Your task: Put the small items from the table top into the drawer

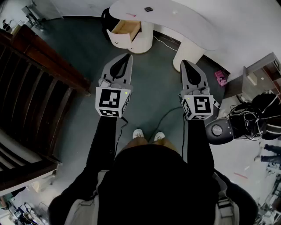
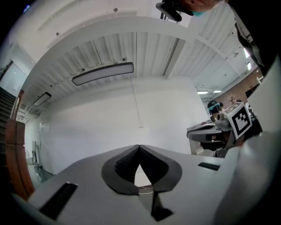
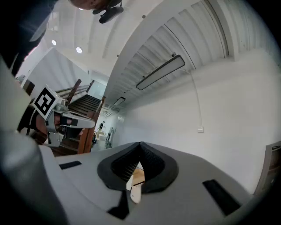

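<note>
Small items, a thin pink stick (image 1: pixel 131 14) and a small dark block (image 1: pixel 148 9), lie on the white curved table top (image 1: pixel 193 30), well ahead of both grippers. At the left, the open white drawer with a pale wooden inside (image 1: pixel 126 28) sits straight beyond the left gripper (image 1: pixel 127 57), whose jaws are clenched on nothing. The stick lies crosswise to those jaws, just past the drawer. The right gripper (image 1: pixel 185 63), likewise closed and empty, looks farther off, so the left seems the nearer hand.
</note>
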Demonstrator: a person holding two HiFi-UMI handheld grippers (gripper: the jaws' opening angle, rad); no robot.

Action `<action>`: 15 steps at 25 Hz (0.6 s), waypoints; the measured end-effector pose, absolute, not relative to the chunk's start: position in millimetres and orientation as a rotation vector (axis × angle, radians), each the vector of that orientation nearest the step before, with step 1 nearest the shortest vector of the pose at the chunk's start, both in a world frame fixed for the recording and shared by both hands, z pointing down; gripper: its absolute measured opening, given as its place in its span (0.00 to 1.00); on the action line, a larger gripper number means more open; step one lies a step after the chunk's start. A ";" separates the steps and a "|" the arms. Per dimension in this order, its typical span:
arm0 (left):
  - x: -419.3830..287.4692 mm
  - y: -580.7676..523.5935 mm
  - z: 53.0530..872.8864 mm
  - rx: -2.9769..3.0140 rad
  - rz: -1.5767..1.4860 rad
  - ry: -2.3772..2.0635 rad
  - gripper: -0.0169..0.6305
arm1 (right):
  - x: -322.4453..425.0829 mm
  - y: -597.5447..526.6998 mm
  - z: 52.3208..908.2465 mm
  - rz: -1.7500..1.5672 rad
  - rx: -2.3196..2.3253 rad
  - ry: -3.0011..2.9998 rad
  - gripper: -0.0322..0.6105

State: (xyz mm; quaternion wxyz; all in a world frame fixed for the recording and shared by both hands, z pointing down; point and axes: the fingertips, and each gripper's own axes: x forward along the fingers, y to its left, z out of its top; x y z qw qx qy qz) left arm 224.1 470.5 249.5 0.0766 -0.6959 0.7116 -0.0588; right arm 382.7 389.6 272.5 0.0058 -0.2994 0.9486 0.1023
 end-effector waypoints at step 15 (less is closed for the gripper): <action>192.6 468.5 246.1 -2.100 -0.149 2.114 0.05 | 360.7 380.1 264.2 0.292 -1.038 2.908 0.09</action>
